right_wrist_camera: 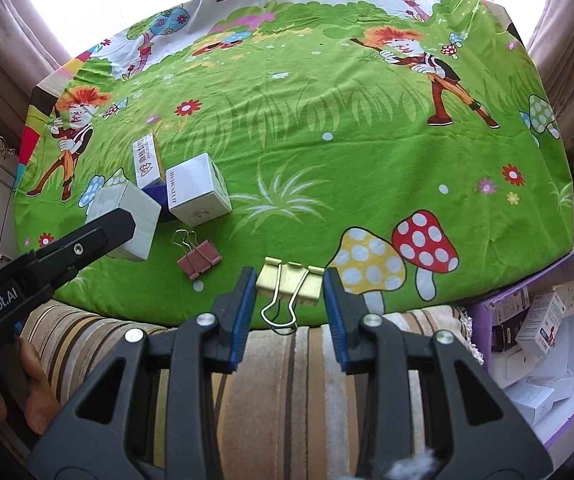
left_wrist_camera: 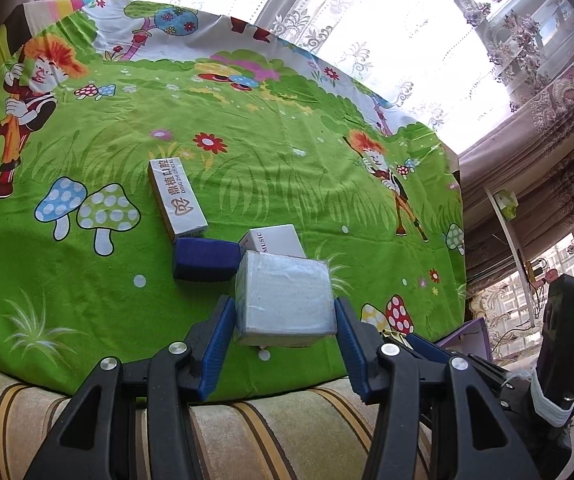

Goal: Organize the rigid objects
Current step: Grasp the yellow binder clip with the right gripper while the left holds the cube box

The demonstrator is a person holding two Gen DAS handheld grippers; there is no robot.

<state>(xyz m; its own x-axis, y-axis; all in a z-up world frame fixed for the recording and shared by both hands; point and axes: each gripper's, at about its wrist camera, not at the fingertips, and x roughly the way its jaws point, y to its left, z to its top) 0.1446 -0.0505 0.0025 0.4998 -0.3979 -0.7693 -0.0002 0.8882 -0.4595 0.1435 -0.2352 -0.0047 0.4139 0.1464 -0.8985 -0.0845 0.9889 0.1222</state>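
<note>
My left gripper (left_wrist_camera: 285, 312) is shut on a white cube box (left_wrist_camera: 285, 294), holding it by its sides just above the green cloth; it also shows in the right wrist view (right_wrist_camera: 127, 216). Behind it lie a dark blue box (left_wrist_camera: 205, 260), a white "MUSIC" box (left_wrist_camera: 273, 242) and a long white dental box (left_wrist_camera: 177, 198). My right gripper (right_wrist_camera: 290, 288) is open, its jaws either side of a gold binder clip (right_wrist_camera: 290, 282) at the cloth's near edge. A pink binder clip (right_wrist_camera: 199, 258) lies to its left.
The table's green cartoon cloth (right_wrist_camera: 327, 140) ends at a striped sofa edge (right_wrist_camera: 271, 360) near me. A purple bin (right_wrist_camera: 543, 332) with several small boxes stands at the lower right. Curtains and windows lie behind the table.
</note>
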